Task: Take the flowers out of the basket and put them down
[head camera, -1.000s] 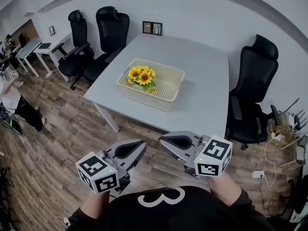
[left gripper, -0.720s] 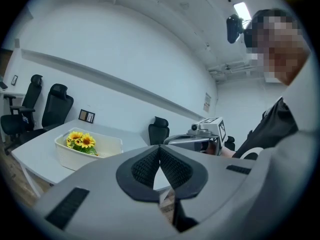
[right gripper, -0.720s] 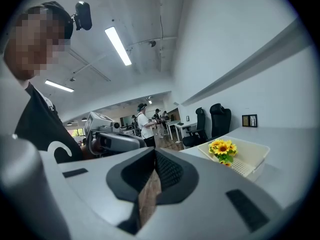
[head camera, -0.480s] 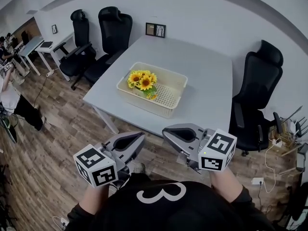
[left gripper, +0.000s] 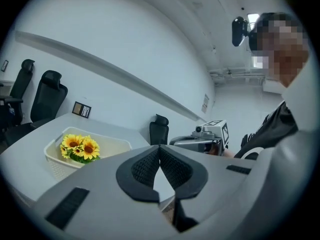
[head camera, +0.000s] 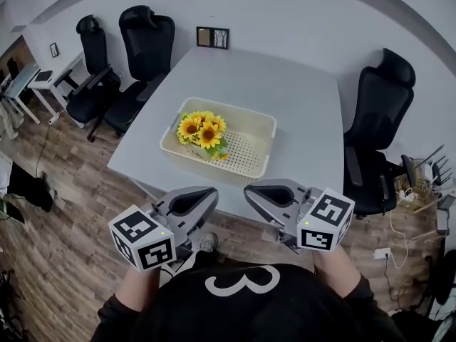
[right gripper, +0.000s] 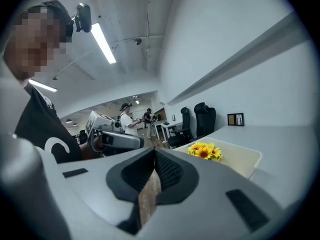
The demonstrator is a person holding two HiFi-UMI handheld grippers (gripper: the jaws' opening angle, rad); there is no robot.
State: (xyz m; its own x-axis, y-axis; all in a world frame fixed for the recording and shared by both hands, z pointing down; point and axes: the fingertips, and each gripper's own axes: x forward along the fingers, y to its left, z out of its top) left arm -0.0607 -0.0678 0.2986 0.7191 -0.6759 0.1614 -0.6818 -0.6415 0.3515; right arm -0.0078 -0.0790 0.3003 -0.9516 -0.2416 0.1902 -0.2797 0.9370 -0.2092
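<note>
So the flowers (head camera: 201,130) are sitting in the basket (head camera: 214,168) on the worktop (head camera: 285,95)
Both closed and empty: left hand-held gripper (head camera: 209,192) and right hand-held gripper (head camera: 251,192), side by side off the worktop's near edge.

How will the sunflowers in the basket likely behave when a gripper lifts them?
The sunflowers look small within the basket, so they are probably light. Several heads fan out over leaves, so petals may bend if squeezed.

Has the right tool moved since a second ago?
Yes: the right tool has come forward toward the grey rectangular table; its tip now meets the near edge.
</note>
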